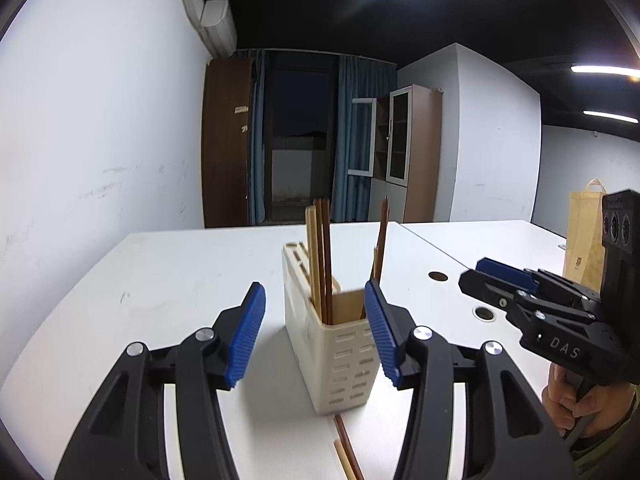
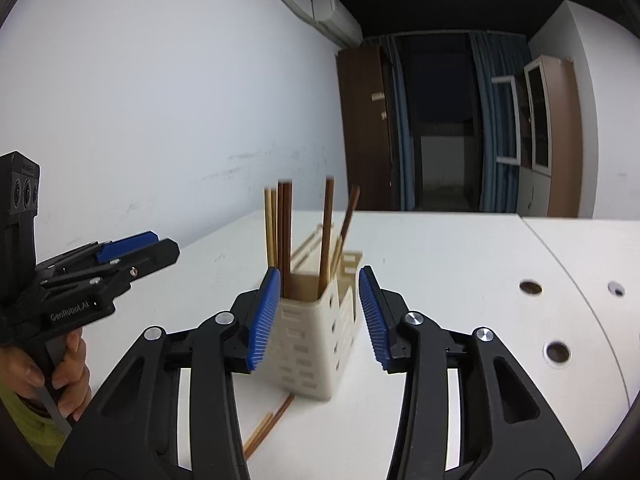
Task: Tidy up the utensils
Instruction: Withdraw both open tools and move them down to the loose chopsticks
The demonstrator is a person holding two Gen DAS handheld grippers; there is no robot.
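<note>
- The cream utensil holder (image 1: 332, 344) (image 2: 316, 332) stands upright on the white table (image 1: 160, 280) (image 2: 440, 260), pretty much front and center in both wrist views. It's the slotted plastic kind with a few compartments.
- Standing chopsticks (image 1: 322, 256) (image 2: 285, 236) poke out of the top, a mix of dark brown and pale ones. Most stand close to upright; one dark stick on the right leans off to the right.
- A few loose chopsticks (image 1: 348, 452) (image 2: 268, 426) lie flat on the table at the holder's near side, their far ends right at its base. Can't tell if they actually touch it.
- Left gripper (image 1: 316, 328) (image 2: 132, 246): jaws spread wide with nothing between the blue pads. In its own camera the holder sits in that gap, the right pad overlapping the holder's near right corner, but whether it touches is anyone's guess.
- Right gripper (image 2: 316, 320) (image 1: 490, 274): also spread wide and empty, the holder framed between its pads. From the left camera it hangs above the table, off to the right of the holder and apart from it.
- You can see a hand wrapped around each gripper's handle at the frame edges.
- Background stuff: brown paper bag (image 1: 586, 236) far right on the table, round cable holes (image 2: 558, 352) in the tabletop, a glass-door cabinet (image 1: 408, 152) and blue curtains (image 1: 352, 140) at the far wall.
</note>
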